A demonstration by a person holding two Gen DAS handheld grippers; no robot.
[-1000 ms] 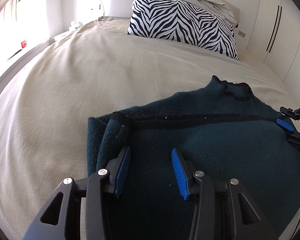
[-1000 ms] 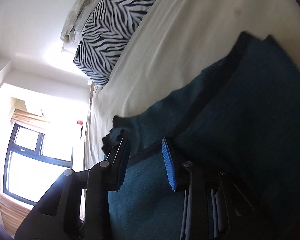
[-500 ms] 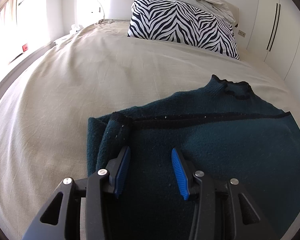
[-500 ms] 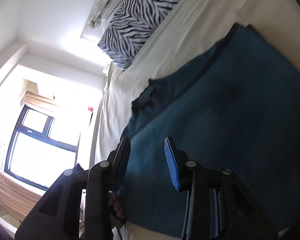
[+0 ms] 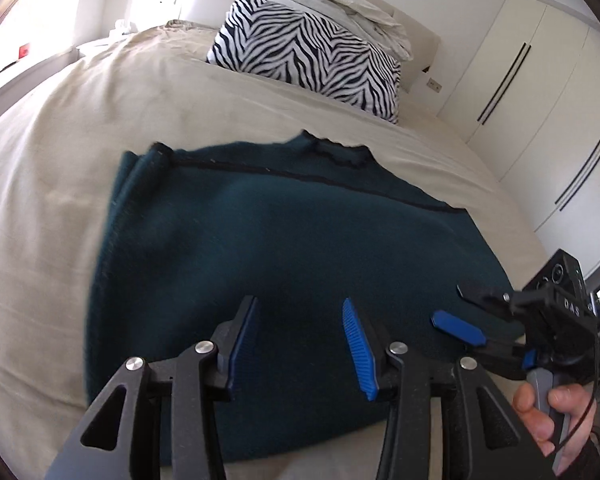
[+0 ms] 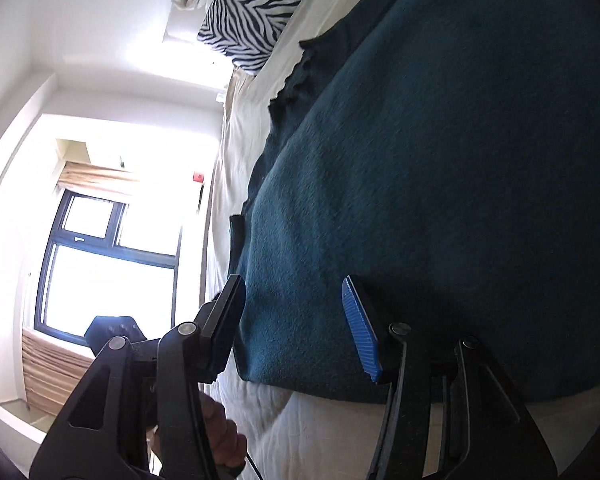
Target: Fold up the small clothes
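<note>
Dark teal sweater (image 5: 284,264) flat on beige bed (image 5: 60,184), sleeves folded in. Left gripper (image 5: 300,340) and right gripper (image 6: 296,320) spread wide above near hem, gripping nothing. "DAS" legible on right gripper's housing.

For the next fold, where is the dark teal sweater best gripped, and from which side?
Probably the near hem corners of the sweater, coming in low from the bed's near edge. It lies flat with its collar far away, and both the left gripper and the right gripper hover there with jaws open.
</note>
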